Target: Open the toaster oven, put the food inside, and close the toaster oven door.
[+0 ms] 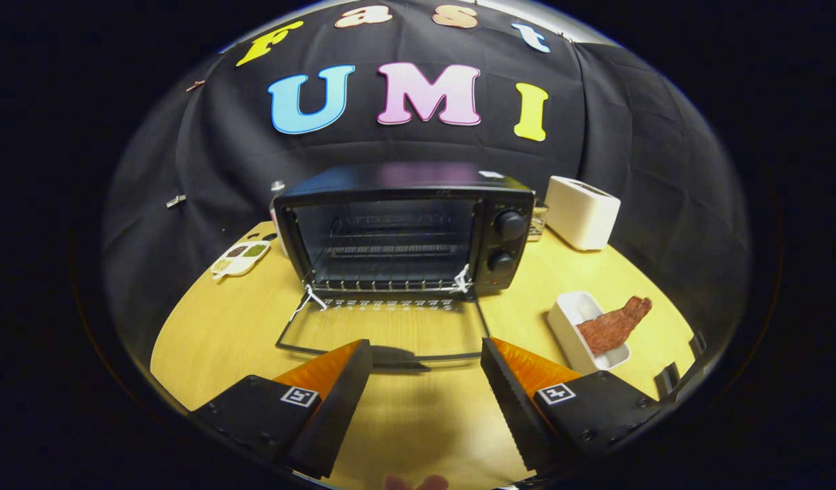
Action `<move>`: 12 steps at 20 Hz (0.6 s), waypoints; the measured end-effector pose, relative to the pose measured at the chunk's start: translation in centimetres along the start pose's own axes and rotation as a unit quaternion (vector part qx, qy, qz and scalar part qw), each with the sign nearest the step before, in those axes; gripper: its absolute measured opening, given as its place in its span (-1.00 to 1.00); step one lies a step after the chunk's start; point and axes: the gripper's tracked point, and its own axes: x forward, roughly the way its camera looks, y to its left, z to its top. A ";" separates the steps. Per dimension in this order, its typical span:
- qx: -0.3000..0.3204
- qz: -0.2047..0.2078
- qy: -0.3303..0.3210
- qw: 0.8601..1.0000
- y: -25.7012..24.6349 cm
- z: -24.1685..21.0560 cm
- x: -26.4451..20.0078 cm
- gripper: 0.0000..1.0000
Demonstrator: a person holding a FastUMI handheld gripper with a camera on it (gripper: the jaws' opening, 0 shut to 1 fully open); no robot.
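A black toaster oven (pixel 404 228) stands on the round wooden table (pixel 241 320), straight beyond my fingers. Its glass door (pixel 384 327) lies folded down flat toward me, with the handle edge just ahead of the fingertips, and a wire rack (pixel 387 252) shows inside the cavity. To the right of the door, a white rectangular dish (pixel 585 330) holds a reddish-brown strip of meat (pixel 615 323) that sticks out over its far rim. My gripper (pixel 426 350) is open above the table, nothing between its fingers.
A white toaster (pixel 581 211) stands at the back right of the oven. A small white divided plate (pixel 241 258) with bits of food lies to the oven's left. The two control knobs (pixel 506 241) sit on the oven's right front panel.
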 end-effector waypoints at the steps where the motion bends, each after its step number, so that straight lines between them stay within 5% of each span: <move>1: -0.002 -0.004 -0.003 1.000 -1.0 0.6 -0.2 1.00; 12: 0.026 -0.012 0.059 0.998 -13.2 2.4 -2.4 1.00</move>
